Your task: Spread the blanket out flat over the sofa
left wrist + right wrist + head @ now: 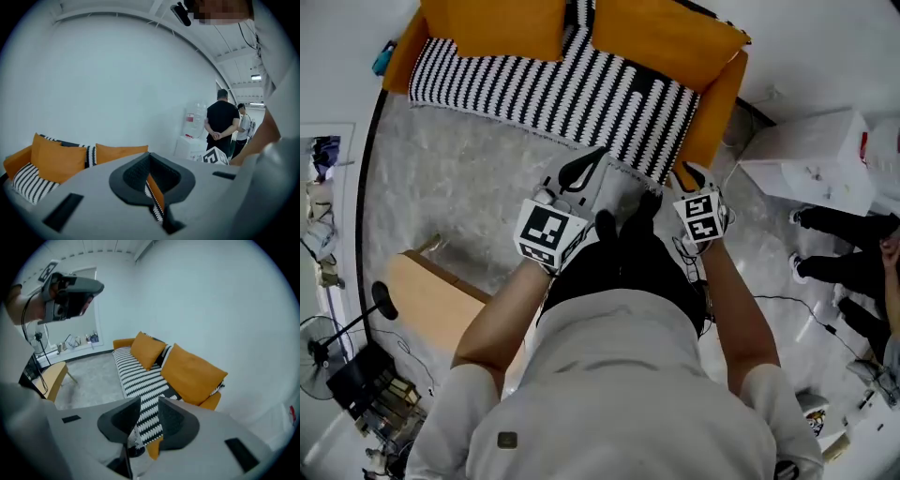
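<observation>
A black-and-white striped blanket (553, 84) lies spread along the seat of the orange sofa (722, 103), under two orange cushions (492, 23) (661, 37). Both grippers hover in front of the sofa's right end, just short of the blanket's front edge. My left gripper (589, 161) (150, 176) has its jaws nearly together with nothing in them; only a thin slit shows the sofa beyond. My right gripper (682, 171) (149, 413) stands open and empty, and the blanket (140, 376) shows through the gap, well beyond the jaws.
A low wooden table (431, 300) stands on the grey floor to my left, with a fan (319, 356) and clutter beyond it. At the right are a white cabinet (811, 159) and standing people (844, 244) (221, 122).
</observation>
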A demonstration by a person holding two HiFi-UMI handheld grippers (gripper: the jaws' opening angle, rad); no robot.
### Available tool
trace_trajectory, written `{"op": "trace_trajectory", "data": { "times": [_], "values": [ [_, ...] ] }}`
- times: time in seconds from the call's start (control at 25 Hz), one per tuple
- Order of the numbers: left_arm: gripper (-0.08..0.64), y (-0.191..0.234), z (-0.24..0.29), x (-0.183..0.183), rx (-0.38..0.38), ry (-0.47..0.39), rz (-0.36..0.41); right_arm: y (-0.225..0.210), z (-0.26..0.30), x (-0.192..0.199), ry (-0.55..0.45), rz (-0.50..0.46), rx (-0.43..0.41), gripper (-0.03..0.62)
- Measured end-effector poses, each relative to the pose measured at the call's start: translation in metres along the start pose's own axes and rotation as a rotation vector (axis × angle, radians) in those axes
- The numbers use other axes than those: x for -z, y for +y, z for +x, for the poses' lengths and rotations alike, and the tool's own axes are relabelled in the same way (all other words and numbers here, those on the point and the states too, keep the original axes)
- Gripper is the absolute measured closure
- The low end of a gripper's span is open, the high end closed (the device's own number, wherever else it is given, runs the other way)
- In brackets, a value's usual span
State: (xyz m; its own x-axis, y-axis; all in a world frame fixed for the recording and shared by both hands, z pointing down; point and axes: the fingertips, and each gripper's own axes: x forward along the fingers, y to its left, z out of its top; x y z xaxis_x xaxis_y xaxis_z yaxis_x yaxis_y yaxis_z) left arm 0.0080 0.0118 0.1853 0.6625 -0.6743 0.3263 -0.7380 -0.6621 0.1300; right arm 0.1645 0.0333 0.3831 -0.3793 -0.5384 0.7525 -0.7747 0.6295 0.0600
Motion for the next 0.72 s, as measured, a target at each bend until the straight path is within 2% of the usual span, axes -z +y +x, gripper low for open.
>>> {"op": "trace_trajectory", "data": {
  "times": [0.2, 0.4, 0.72],
  "values": [
    [0.554, -0.017, -0.053, -0.052, -0.012, -0.073, 0.005, 0.000, -0.075, -0.084, -0.186, -0.003, 0.004, 0.479],
    [0.554, -0.022, -0.093, -0.077, -0.047, -0.125, 0.021, 0.006, -0.140, -0.145, -0.342, -0.030, 0.005, 0.523],
    [0.554, -0.020, -0.147, -0.089, -0.072, -0.155, 0.021, 0.039, -0.206, -0.174, -0.436, -0.102, 0.042, 0.556]
  ]
}}
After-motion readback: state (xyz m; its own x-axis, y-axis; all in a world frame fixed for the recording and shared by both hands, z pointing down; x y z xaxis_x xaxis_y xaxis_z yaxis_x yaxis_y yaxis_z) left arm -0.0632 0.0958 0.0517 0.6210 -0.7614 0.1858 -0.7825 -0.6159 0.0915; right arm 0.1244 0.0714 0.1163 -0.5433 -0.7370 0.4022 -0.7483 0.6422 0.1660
